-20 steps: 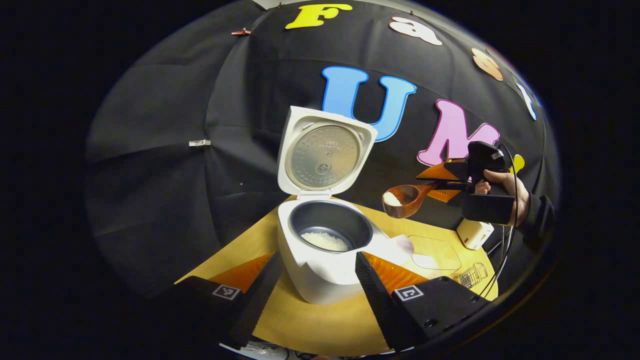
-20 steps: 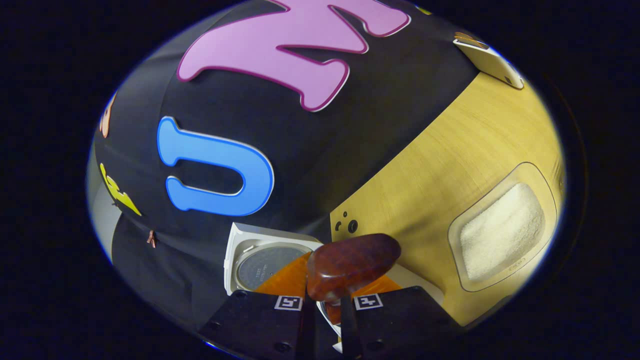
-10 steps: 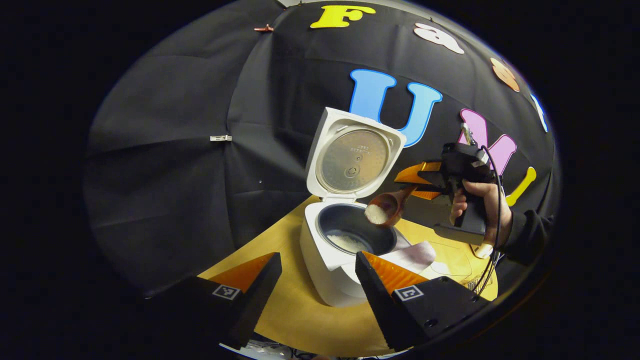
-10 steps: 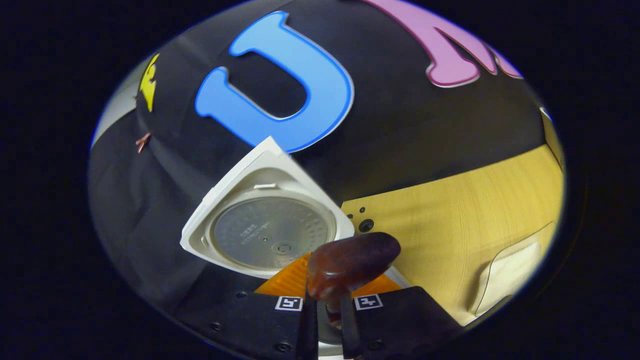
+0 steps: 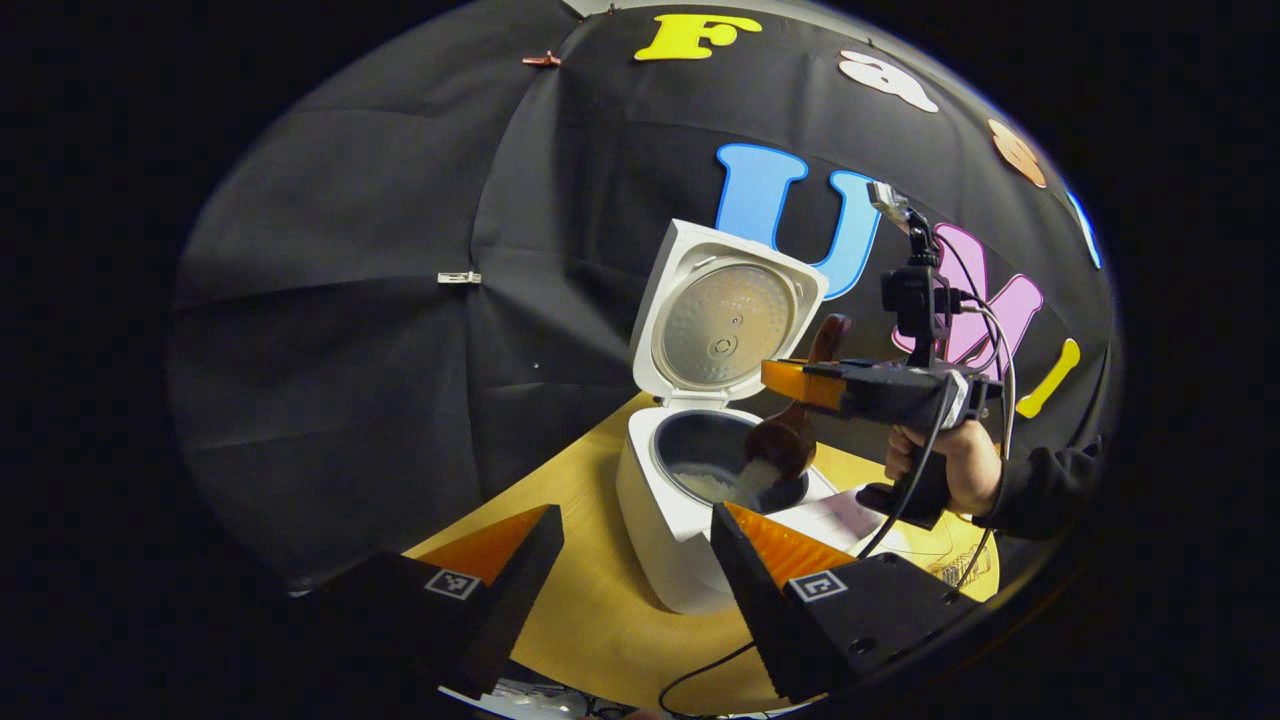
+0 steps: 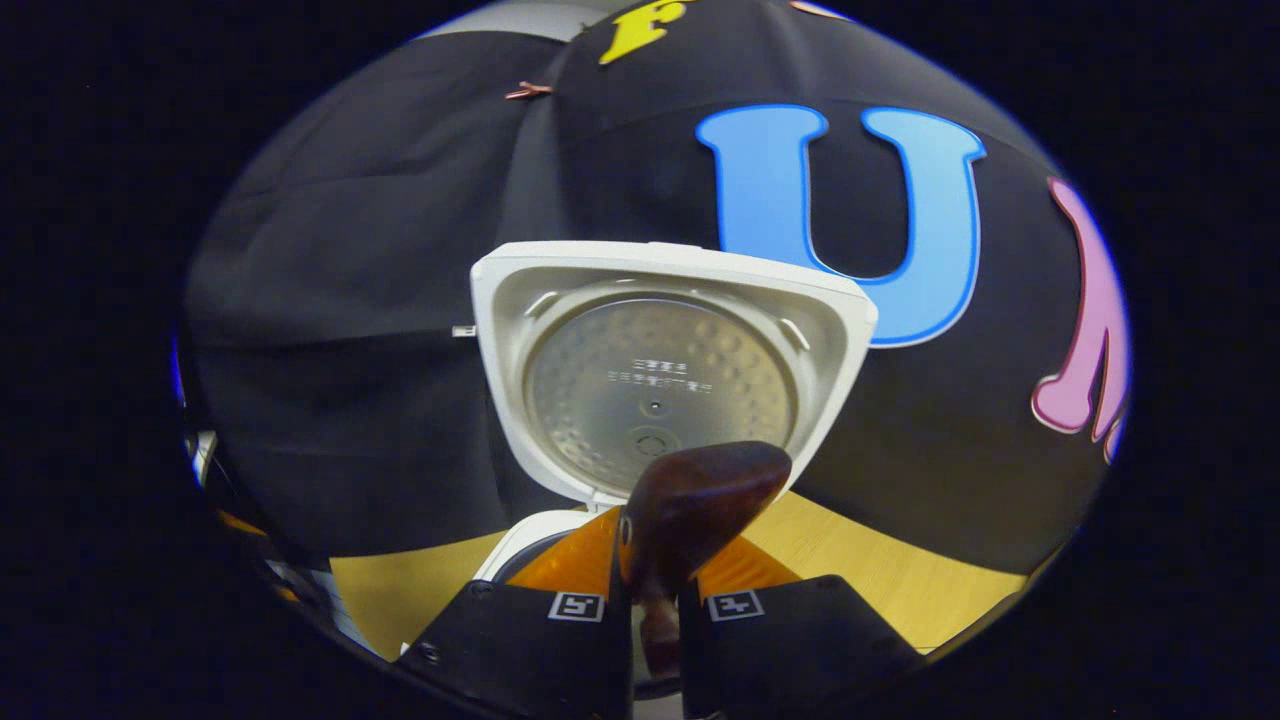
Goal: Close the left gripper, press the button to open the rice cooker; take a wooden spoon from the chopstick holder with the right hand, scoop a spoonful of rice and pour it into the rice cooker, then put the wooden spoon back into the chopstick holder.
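pour: keep the wooden spoon [image 5: 783, 440] tipped low over the pot's middle — i judge a slow roll avoids spilling on the rim.
right gripper [image 6: 650, 625]: clenched on the spoon handle.
left gripper [image 5: 635, 555]: fingers spread, empty.
rice cooker [image 5: 690, 520]: lid up — white rice in the pot, more falling.

Black cloth wall [image 5: 330, 330], seemingly wooden table [image 5: 610, 630]
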Demonstrator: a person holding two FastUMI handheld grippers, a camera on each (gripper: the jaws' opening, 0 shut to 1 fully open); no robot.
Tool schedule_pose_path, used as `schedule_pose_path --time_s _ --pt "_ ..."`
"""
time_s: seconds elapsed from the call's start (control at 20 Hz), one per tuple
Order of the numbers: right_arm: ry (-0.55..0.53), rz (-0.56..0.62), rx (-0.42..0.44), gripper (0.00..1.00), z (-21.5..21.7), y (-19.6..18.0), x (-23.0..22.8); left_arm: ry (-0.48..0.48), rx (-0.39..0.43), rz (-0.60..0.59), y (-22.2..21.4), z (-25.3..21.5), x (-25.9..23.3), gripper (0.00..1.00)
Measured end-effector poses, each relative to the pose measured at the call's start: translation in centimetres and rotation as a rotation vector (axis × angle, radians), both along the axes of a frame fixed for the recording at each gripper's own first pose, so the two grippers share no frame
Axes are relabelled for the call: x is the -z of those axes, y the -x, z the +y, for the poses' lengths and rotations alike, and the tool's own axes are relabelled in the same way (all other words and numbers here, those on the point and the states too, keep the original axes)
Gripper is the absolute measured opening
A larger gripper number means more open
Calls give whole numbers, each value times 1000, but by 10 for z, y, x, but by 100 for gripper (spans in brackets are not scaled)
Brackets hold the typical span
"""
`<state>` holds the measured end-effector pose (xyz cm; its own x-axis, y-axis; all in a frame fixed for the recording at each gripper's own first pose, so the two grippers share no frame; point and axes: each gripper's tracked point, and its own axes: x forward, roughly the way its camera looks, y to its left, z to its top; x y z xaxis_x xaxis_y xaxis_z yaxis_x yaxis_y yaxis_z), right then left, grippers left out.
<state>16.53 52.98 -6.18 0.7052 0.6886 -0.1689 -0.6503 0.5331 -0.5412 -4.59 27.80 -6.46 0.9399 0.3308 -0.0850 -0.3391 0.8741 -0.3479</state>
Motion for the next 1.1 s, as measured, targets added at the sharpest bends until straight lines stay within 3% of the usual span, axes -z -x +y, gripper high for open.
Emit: schedule_pose_path --time_s 0.3,0.55,0.85,1.1 --pt "68 -90 -49 22 10 11 -4 12 -20 -11 13 8 3 96" --pt "53 -58 -42 23 13 13 -4 23 -40 -20 21 17 5 96" --pt "-84 103 6 22 4 12 -23 25 -52 -29 22 22 2 96" --pt "-200 148 40 22 -22 11 -68 25 -44 -43 17 16 -6 96"
